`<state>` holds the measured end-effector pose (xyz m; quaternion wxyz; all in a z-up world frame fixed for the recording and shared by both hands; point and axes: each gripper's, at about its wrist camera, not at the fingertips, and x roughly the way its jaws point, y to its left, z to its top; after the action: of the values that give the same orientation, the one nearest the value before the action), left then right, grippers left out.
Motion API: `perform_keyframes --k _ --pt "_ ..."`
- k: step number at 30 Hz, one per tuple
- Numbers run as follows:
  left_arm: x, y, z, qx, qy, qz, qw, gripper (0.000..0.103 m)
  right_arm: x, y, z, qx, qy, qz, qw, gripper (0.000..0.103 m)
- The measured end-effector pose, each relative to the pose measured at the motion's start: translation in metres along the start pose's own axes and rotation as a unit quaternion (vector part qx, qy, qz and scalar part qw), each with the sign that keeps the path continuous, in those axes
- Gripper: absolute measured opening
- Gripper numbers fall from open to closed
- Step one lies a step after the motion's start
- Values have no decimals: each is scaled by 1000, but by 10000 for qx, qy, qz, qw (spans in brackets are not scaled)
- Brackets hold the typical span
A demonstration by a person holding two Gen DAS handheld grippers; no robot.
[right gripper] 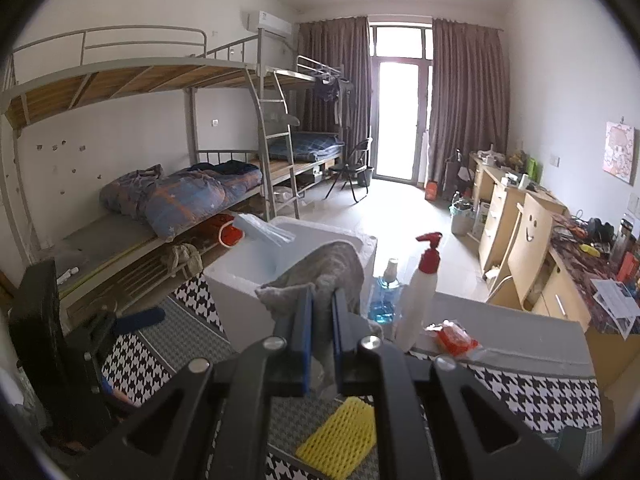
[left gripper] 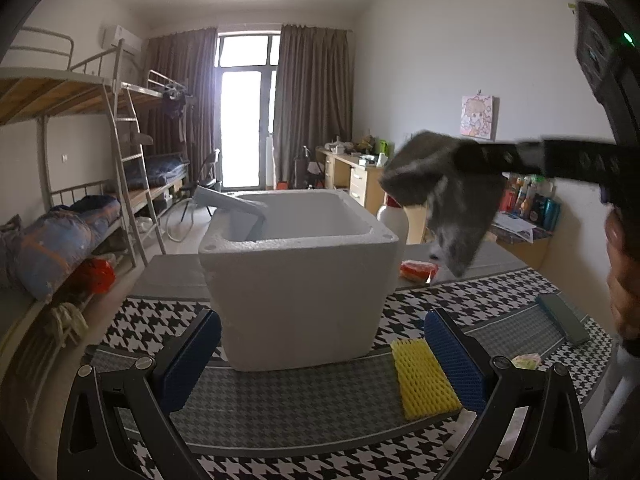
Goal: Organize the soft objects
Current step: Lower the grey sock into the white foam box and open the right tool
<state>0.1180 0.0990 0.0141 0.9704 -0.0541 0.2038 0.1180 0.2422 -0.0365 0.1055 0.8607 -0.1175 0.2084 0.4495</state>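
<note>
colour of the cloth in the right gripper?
Grey. The cloth hangs from the shut right gripper; shows best in the left wrist view.

Fuzzy grey cloth [right gripper: 336, 268]; matt foam box [left gripper: 298, 280]

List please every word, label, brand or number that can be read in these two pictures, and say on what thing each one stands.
No text can be read in either view.
Bottles on the shelf: labels too small and blurred.
Printed paper on the desk: print too small.
Orange packet: no lettering can be made out.
Spray bottle: no label shows.
Wall picture: a drawing, no words legible.
</note>
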Motion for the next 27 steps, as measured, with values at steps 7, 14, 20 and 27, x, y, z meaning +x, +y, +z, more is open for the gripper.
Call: perform_keyframes --k 7,14,20,27 --pt "5 -1 -5 -1 17 106 9999 102 11 0 15 -47 -19 34 10000 11" --pt "13 0 -10 -16 115 96 9999 102 28 1 28 25 70 281 9996 11" --pt "18 -4 -19 56 240 -7 9997 102 38 6 41 -59 51 379 9993 11" --pt "25 -10 -24 151 368 -158 9991 102 54 9 50 -185 224 503 9983 12"
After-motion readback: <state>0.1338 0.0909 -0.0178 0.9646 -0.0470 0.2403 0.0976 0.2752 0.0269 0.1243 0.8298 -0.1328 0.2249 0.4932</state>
